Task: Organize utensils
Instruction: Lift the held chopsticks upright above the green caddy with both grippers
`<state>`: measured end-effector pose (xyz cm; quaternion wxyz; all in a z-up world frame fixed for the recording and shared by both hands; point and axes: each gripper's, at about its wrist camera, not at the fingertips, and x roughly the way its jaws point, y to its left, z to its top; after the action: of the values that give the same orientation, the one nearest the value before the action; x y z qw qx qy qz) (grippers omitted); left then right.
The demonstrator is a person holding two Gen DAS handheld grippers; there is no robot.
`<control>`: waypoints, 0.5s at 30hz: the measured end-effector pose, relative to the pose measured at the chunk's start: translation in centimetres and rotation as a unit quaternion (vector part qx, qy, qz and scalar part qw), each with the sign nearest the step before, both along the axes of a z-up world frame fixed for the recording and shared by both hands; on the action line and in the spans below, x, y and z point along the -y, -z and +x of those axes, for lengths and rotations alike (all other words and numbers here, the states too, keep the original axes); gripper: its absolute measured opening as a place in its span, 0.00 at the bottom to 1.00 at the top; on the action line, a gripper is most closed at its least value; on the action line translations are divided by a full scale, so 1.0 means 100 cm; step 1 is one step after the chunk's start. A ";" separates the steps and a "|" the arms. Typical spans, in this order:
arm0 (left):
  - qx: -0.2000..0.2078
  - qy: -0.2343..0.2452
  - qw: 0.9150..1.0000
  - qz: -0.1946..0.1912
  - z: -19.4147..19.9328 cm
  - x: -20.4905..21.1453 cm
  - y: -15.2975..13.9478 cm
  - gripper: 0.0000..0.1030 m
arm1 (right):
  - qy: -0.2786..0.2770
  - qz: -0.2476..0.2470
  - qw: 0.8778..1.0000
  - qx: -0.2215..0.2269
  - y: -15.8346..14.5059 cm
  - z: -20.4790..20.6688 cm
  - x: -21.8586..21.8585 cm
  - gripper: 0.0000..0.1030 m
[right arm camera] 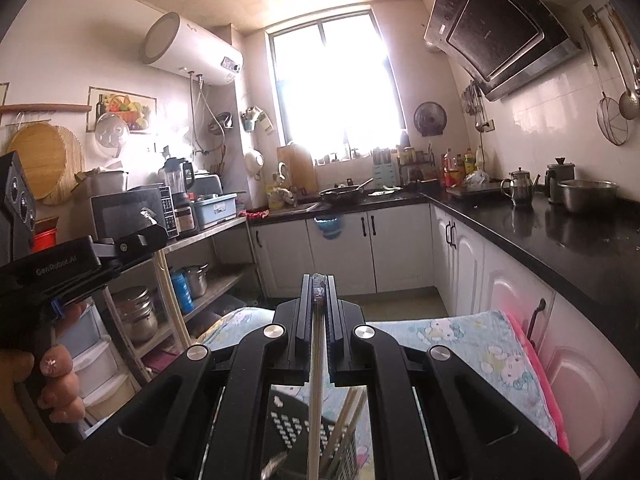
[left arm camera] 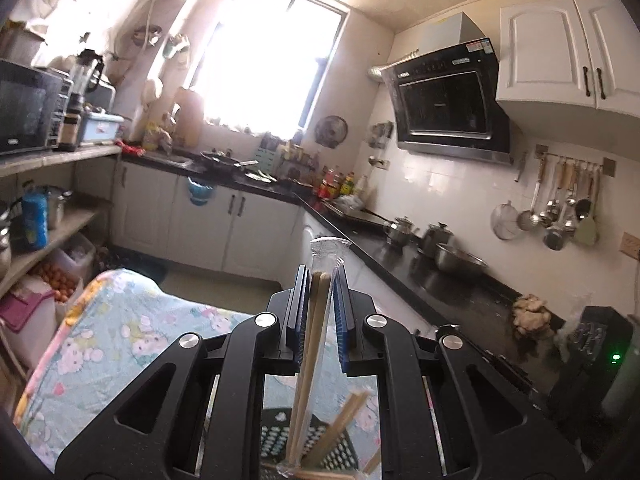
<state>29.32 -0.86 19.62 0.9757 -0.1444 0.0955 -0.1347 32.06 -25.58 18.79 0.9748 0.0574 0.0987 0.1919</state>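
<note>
Left hand-held gripper (left arm camera: pixel 321 276): we see its jaws pinching a pair of wooden chopsticks in a clear plastic sleeve (left arm camera: pixel 316 320); the sleeve's top pokes out above the pads.
Left chopsticks, position: lifted, running from the jaws steeply down towards a black perforated basket (left arm camera: pixel 276 440) at the bottom of the left wrist view.
Right hand-held gripper (right arm camera: pixel 319 284): we see its jaws pressed on a thin pale stick in crinkled clear wrap (right arm camera: pixel 316 360); we take it for another wrapped chopstick pair, seen edge-on.
Right chopsticks, position: held upright between the pads, lower end dropping towards the same black basket (right arm camera: pixel 288 420).
Basket contents: further wooden chopsticks (left arm camera: pixel 344 420) lean inside it; we cannot count them.
Basket support: it sits on a surface covered with a pale blue floral cloth (left arm camera: pixel 132 320).
Person: fingers of one hand (right arm camera: pixel 56 372) wrap the handle of the left unit, visible at the left edge of the right wrist view.
Surroundings: kitchen with a bright window (right arm camera: pixel 336 88), black L-shaped counter (right arm camera: pixel 560 232), white cabinets, a range hood (left arm camera: pixel 448 100), steel pots and a bowl (left arm camera: pixel 460 260), hanging ladles (left arm camera: pixel 560 208), a microwave (left arm camera: pixel 28 108) on a shelf.
</note>
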 end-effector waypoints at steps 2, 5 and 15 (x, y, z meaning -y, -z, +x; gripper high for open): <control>-0.001 -0.003 1.000 -0.004 0.006 0.000 0.002 0.06 | 0.003 0.003 1.000 0.006 0.000 0.005 -0.001 0.06; -0.007 -0.005 1.000 -0.009 0.015 0.002 0.008 0.06 | 0.006 0.008 1.000 0.012 0.001 0.011 -0.001 0.06; -0.022 0.014 1.000 -0.011 0.034 0.011 0.030 0.06 | 0.009 0.015 0.999 0.037 0.016 0.025 0.000 0.06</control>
<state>32.71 -1.95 16.57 0.9697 -0.1566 0.1174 -0.1461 34.55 -25.56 17.17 0.9784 0.0661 0.0589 0.1868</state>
